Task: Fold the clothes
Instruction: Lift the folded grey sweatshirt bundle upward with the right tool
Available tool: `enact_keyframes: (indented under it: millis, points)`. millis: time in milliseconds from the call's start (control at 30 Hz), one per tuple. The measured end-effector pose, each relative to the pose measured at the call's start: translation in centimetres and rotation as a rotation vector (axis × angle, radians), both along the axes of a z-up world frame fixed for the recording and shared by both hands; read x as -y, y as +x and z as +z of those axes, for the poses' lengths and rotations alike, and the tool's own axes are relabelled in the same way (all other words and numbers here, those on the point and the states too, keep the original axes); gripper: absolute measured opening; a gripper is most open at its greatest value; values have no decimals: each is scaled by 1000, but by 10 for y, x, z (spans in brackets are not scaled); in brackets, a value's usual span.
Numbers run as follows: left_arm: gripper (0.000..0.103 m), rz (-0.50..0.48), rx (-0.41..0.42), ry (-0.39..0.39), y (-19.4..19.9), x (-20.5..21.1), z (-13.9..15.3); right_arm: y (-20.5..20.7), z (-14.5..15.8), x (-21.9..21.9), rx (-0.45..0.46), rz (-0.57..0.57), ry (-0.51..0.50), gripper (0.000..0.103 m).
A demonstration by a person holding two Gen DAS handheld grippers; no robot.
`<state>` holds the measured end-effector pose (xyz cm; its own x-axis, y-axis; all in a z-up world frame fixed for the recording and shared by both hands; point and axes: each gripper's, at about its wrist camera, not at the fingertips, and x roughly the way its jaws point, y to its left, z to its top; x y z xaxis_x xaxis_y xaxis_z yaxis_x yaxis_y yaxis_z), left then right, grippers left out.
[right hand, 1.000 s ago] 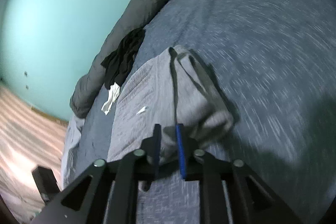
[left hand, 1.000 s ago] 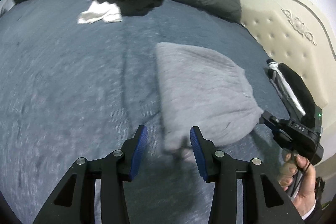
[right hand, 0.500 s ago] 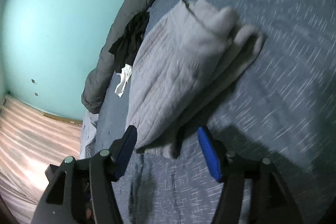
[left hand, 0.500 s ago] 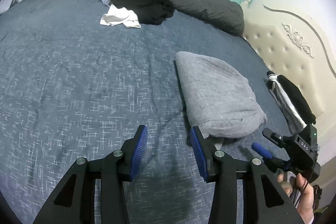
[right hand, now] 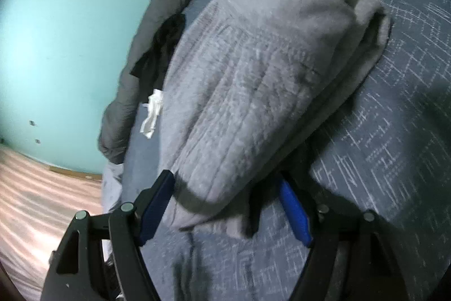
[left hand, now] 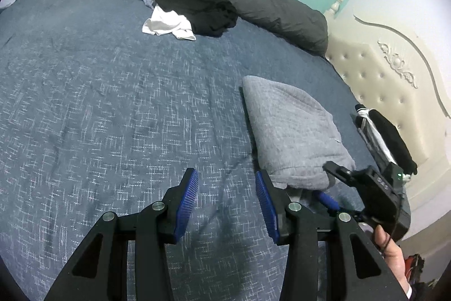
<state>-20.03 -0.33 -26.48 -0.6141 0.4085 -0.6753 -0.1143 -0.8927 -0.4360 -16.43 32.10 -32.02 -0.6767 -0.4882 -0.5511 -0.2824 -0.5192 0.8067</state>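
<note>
A folded grey knitted garment (left hand: pixel 293 137) lies on the blue bedspread (left hand: pixel 112 117), to the right of my left gripper (left hand: pixel 227 202). That gripper hovers over bare bedspread, open, with nothing between its blue pads. In the right wrist view the same grey garment (right hand: pixel 253 75) fills the middle. Its near end lies between the fingers of my right gripper (right hand: pixel 225 205). The jaws are opening and the pads stand clear of the cloth. The left wrist view shows the right gripper (left hand: pixel 366 188) at the garment's near right corner, held by a hand (left hand: pixel 391 253).
A black garment (left hand: pixel 203 10) and a white one (left hand: pixel 166 24) lie crumpled at the far side, against a rolled dark grey duvet (left hand: pixel 267 7). A cream tufted headboard (left hand: pixel 375 69) stands at the right, with black and white clothing (left hand: pixel 389 137) beside it. Wooden floor (right hand: pixel 42 188) lies beyond the bed's edge.
My right gripper has let go of the grey garment and its jaws have spread wide. The garment has dropped flat onto the bed. My left gripper has drifted sideways, still open.
</note>
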Motion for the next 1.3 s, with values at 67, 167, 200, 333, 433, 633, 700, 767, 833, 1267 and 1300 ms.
enact_keyframes:
  millis: [67, 167, 200, 333, 433, 633, 700, 767, 833, 1267, 1300]
  points:
    - [46, 2, -1, 7, -1, 2, 0, -6, -3, 2, 15, -13, -2, 75]
    - [46, 7, 0, 15, -2, 6, 1, -14, -5, 4, 21, -34, 2, 75]
    - [46, 10, 0, 16, -3, 7, 1, -16, -6, 4, 23, -38, 4, 77]
    - [46, 19, -2, 25, -3, 10, 2, -23, -10, 4, 34, -64, -5, 77]
    - [46, 21, -1, 27, -3, 11, 2, -26, -13, 5, 36, -79, -4, 79]
    - [46, 21, 5, 28, -3, 11, 1, -24, -15, 6, 24, -105, 1, 78]
    - [47, 21, 6, 28, -4, 11, 1, -24, -13, 8, 18, -113, 11, 66]
    - [47, 22, 6, 28, -4, 11, 1, -24, -12, 9, 11, -118, 19, 57]
    - [47, 22, 7, 26, -4, 11, 0, -25, -9, 9, -1, -112, 27, 48]
    - [47, 13, 2, 12, -4, 4, 1, -21, 24, -18, -60, 3, 54, 30]
    - [47, 12, 0, 10, -3, 2, 2, -20, 28, -22, -63, 16, 59, 30]
